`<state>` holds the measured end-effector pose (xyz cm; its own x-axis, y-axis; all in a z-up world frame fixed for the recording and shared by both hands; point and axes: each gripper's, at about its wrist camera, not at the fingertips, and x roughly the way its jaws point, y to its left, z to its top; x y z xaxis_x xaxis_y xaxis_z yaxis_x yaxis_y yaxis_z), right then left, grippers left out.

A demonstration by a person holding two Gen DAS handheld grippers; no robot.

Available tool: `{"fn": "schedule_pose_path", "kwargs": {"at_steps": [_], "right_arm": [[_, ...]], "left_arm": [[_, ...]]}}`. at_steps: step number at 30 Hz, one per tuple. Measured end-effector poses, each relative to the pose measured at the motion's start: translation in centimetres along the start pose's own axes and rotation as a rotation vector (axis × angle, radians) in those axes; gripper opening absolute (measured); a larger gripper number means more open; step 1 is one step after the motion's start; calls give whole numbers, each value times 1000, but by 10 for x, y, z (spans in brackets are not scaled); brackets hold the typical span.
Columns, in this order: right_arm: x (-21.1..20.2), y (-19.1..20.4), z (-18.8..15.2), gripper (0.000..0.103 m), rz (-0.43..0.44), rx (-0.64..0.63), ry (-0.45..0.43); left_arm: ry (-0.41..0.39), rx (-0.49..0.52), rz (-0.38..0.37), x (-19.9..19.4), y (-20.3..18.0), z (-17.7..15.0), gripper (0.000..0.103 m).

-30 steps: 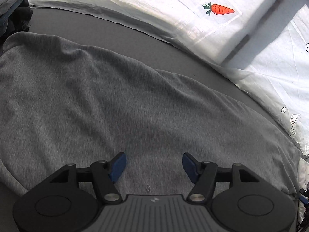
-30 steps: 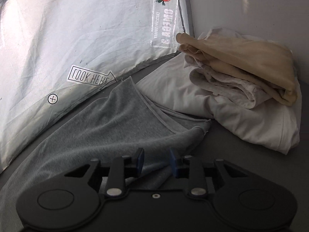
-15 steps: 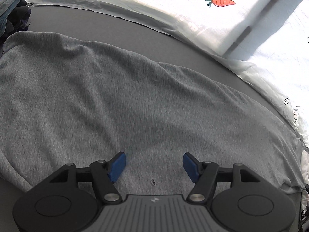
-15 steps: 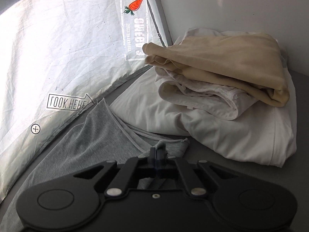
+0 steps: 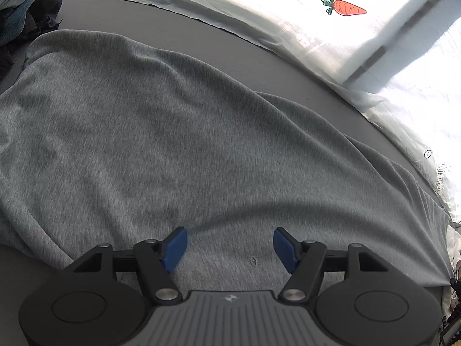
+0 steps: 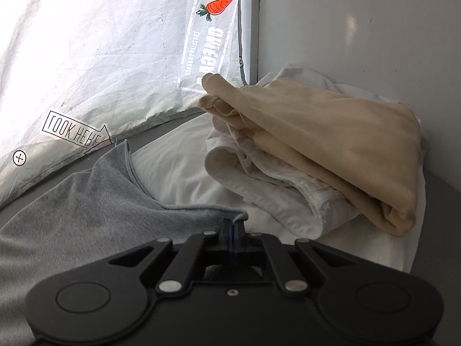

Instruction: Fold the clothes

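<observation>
Dark table (image 5: 178,28): right gripper (image 6: 234,225) pinches grey garment (image 6: 86,201) hem; left gripper (image 5: 230,245) released above it.

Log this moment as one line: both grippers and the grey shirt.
left gripper: open over grey shirt | right gripper: pinching shirt hem, jaws opening | folded pile: beside shirt

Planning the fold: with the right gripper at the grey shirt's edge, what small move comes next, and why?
Probably close the left gripper on the grey shirt: its jaws stand open over flat cloth, while the right gripper pinches the hem, its jaws opening slightly.
</observation>
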<state>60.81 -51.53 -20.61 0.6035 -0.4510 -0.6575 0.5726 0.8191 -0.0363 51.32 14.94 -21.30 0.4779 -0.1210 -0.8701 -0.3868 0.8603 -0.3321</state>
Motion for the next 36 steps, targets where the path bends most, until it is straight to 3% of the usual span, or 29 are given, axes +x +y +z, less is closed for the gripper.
{"fn": "schedule_pose_path", "kwargs": {"at_steps": [1,3,9,13,17,25,28,33,36], "right_arm": [[-2,3,-2,12,0,-30,2],[-10,9,-5,54,12,-82,7],[-57,29,-35,87,70,-87,61],[-98,50,-71,94,200,-41,116],[-129,74,-107,102,334,-11,163],[-196,183,-157,103,589,-329,149],[-212,216,-169,103,630,-377,137],[-226,251,-173,103,645,-390,86],[-225,267,-175,103,631,-389,59]], "left_arm": [[-4,-11,12,-3,3,-1,67],[-13,-28,22,-10,7,-4,67],[-64,-131,55,-37,39,-26,73],[-87,-267,46,-53,76,-47,73],[-123,-328,52,-68,105,-65,73],[-191,-345,-3,-88,133,-60,82],[-224,-362,-16,-90,142,-50,88],[-255,-384,14,-86,156,-28,89],[-265,-464,-19,-81,173,-16,89]]}}
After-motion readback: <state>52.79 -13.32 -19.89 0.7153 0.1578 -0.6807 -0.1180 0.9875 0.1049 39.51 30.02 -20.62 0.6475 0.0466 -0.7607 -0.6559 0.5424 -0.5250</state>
